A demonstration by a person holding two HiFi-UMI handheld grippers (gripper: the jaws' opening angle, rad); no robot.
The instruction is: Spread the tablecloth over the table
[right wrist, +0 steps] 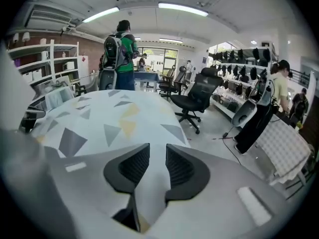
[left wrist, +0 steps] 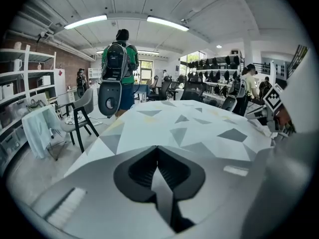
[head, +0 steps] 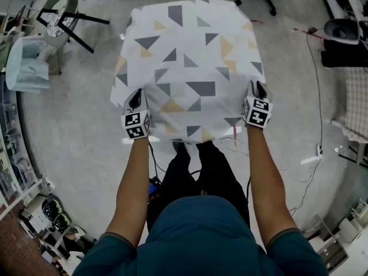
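The tablecloth (head: 190, 56), white with grey and yellow triangles, lies over the table and hangs off its near edge. My left gripper (head: 135, 100) is at the cloth's near left corner. In the left gripper view the left gripper (left wrist: 157, 152) is shut, its pads meeting on a fold of the tablecloth (left wrist: 184, 118). My right gripper (head: 257, 91) is at the near right corner. In the right gripper view the right gripper (right wrist: 157, 156) stands open with a gap between the pads, and a ridge of the tablecloth (right wrist: 99, 116) runs up through that gap.
A grey chair (head: 57, 16) with cloth draped nearby stands far left, and a black office chair (right wrist: 197, 96) sits past the table's right side. Cables (head: 313, 154) trail on the floor at right. A person with a backpack (left wrist: 118, 63) stands beyond the table's far end.
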